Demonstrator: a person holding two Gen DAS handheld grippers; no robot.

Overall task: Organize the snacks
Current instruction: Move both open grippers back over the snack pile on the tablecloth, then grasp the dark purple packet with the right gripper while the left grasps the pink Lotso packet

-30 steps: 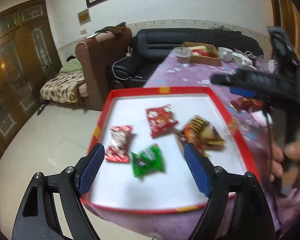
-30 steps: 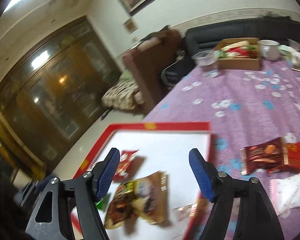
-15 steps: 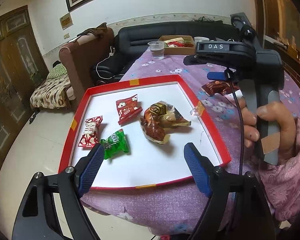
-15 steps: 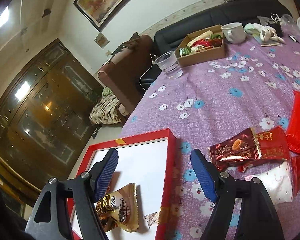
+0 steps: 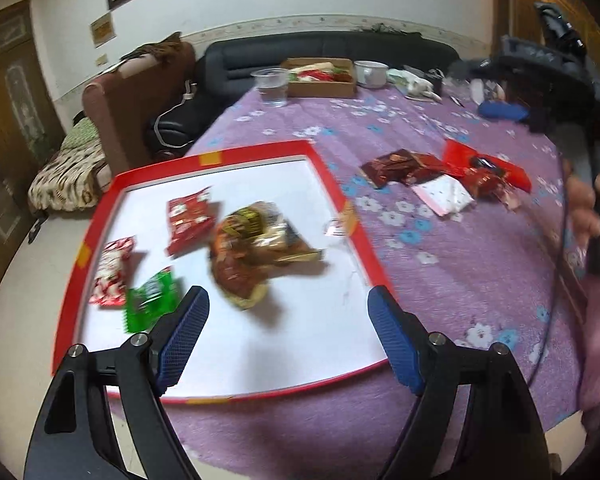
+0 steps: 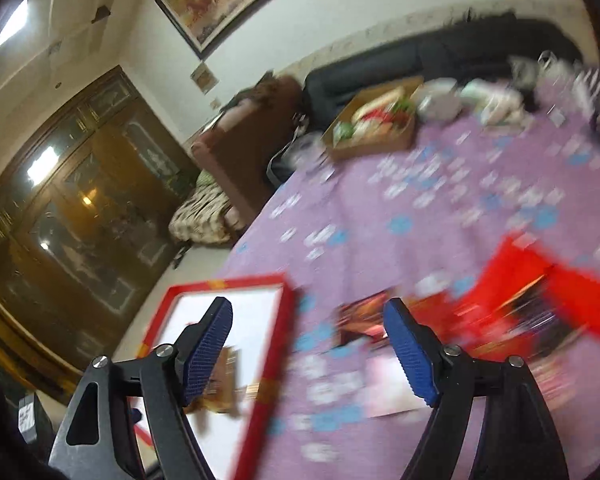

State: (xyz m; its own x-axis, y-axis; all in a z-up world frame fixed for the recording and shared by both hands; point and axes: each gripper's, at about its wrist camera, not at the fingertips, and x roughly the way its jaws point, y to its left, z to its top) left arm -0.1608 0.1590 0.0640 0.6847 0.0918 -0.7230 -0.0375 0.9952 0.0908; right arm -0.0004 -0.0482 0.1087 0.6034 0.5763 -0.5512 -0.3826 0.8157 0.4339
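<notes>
- Your right gripper (image 6: 308, 346) has swung off the tray (image 5: 342, 190) toward the snack pile (image 5: 452, 176); its jaws have just been opening, with nothing between them.
- Your left gripper (image 5: 288, 330) hangs over the tray's near edge, jaws spread and empty.
- Four snacks lie in the tray: brown pack (image 5: 256, 250), red pack (image 5: 190, 218), green pack (image 5: 152, 298), red-white pack (image 5: 112, 272).
- Others wait on the purple tabletop (image 5: 460, 264).

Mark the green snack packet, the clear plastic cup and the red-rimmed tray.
green snack packet (image 5: 150, 300), left wrist view, wrapper middle
clear plastic cup (image 5: 271, 87), left wrist view, side wall
red-rimmed tray (image 5: 256, 148), left wrist view, far rim
</notes>
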